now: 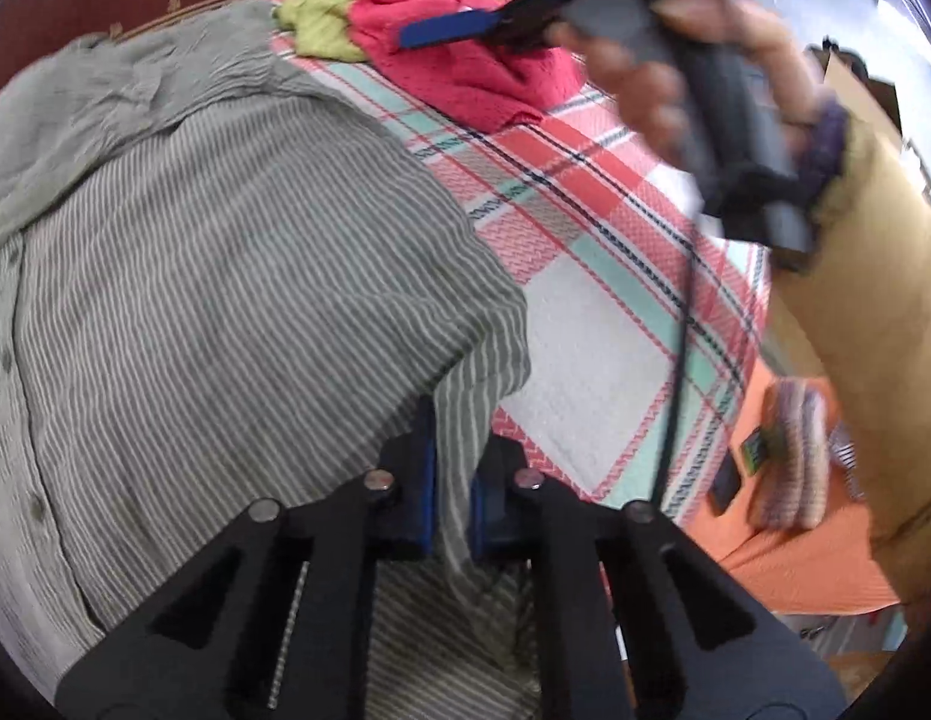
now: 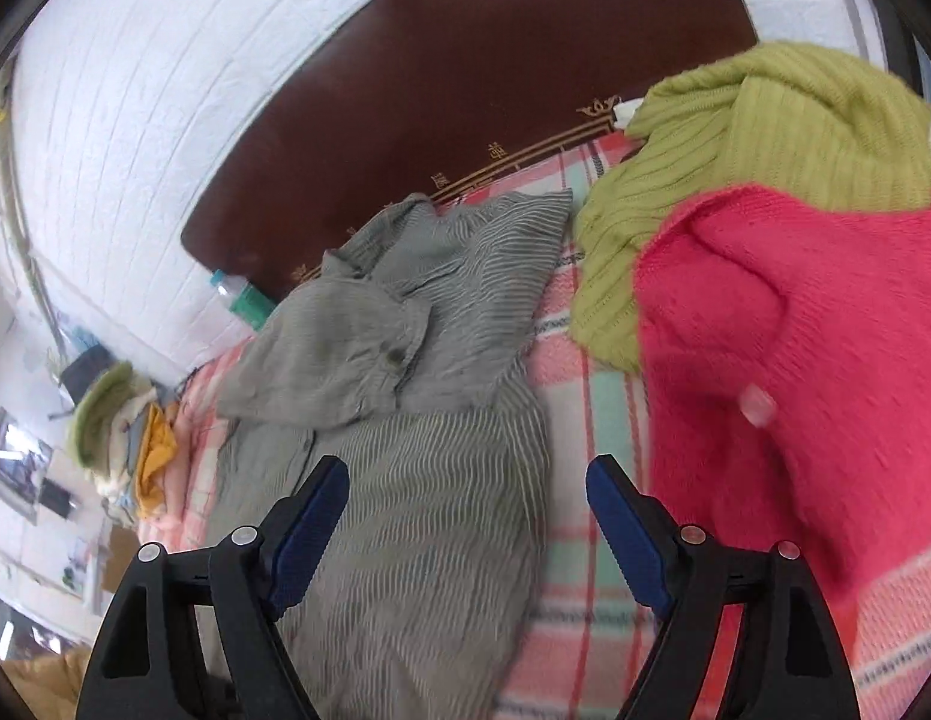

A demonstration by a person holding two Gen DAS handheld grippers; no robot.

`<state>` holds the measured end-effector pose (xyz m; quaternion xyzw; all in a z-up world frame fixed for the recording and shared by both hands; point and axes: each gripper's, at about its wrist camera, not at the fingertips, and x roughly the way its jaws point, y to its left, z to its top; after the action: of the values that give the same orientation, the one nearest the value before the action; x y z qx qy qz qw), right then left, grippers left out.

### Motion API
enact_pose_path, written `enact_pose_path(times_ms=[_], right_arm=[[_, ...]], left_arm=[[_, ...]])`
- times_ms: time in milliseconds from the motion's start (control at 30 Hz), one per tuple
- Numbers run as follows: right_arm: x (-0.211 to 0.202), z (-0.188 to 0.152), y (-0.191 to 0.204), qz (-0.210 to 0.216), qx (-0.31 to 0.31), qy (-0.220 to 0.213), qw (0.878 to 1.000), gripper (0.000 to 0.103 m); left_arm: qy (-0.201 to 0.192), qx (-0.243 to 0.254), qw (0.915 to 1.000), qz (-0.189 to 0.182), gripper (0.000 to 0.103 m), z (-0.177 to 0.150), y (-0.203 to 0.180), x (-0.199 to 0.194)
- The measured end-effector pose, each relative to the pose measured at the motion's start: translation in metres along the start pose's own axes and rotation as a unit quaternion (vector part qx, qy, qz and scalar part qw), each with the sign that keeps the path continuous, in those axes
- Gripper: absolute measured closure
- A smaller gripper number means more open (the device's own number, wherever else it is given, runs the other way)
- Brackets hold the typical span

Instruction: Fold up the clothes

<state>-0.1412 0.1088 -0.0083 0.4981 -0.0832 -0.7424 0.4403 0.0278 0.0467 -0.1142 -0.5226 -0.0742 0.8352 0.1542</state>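
Observation:
A grey striped button shirt point(image 1: 213, 252) lies spread on the plaid bed cover point(image 1: 603, 312). My left gripper point(image 1: 452, 468) is shut on a fold of the shirt's lower edge, which runs between the blue pads. My right gripper point(image 2: 468, 516) is open and empty, hovering over the shirt point(image 2: 417, 420) with its collar toward the headboard. In the left wrist view the right gripper point(image 1: 465, 30) is held by a hand above the red sweater.
A red knit sweater point(image 2: 795, 372) and a green knit sweater point(image 2: 765, 138) are piled at the right, also in the left wrist view point(image 1: 477, 72). A dark wooden headboard point(image 2: 465, 90) stands behind. Folded clothes point(image 2: 123, 438) lie at the far left. An orange sheet point(image 1: 795, 540) lies beside the bed.

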Motion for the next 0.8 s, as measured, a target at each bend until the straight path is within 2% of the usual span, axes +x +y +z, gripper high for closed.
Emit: enact_pose_path(times_ms=[233, 333, 400, 467, 500, 533, 567, 733, 800], right_arm=[[0.067, 0.031, -0.017, 0.002, 0.051, 0.025, 0.998, 0.023], [0.078, 0.037, -0.017, 0.008, 0.062, 0.013, 0.998, 0.025], [0.083, 0.041, -0.019, 0.009, 0.075, 0.008, 0.997, 0.037], [0.089, 0.042, -0.017, 0.002, 0.067, 0.017, 0.998, 0.067], [0.092, 0.043, -0.015, -0.002, 0.063, 0.023, 0.998, 0.072], [0.095, 0.043, -0.014, -0.007, 0.059, 0.029, 0.998, 0.084], [0.098, 0.043, -0.012, -0.011, 0.055, 0.034, 0.998, 0.09], [0.08, 0.051, 0.013, -0.029, 0.021, 0.011, 0.999, 0.093], [0.075, 0.057, 0.035, -0.075, -0.02, 0.007, 0.997, 0.093]], left_arm=[[-0.01, -0.041, 0.9988, -0.024, 0.093, -0.007, 0.022, -0.013], [-0.012, -0.059, 0.9976, -0.036, 0.093, -0.011, 0.03, -0.016], [-0.012, -0.065, 0.9969, -0.043, 0.093, -0.012, 0.034, -0.017], [-0.013, -0.07, 0.9961, -0.051, 0.093, -0.014, 0.037, -0.017], [-0.014, -0.073, 0.9957, -0.056, 0.093, -0.015, 0.038, -0.018], [-0.014, -0.075, 0.9952, -0.061, 0.093, -0.015, 0.039, -0.018], [-0.015, -0.079, 0.9944, -0.068, 0.093, -0.016, 0.041, -0.019], [-0.026, -0.103, 0.9881, -0.111, 0.093, -0.018, 0.051, -0.025], [-0.033, -0.11, 0.9851, -0.128, 0.093, -0.02, 0.054, -0.03]])
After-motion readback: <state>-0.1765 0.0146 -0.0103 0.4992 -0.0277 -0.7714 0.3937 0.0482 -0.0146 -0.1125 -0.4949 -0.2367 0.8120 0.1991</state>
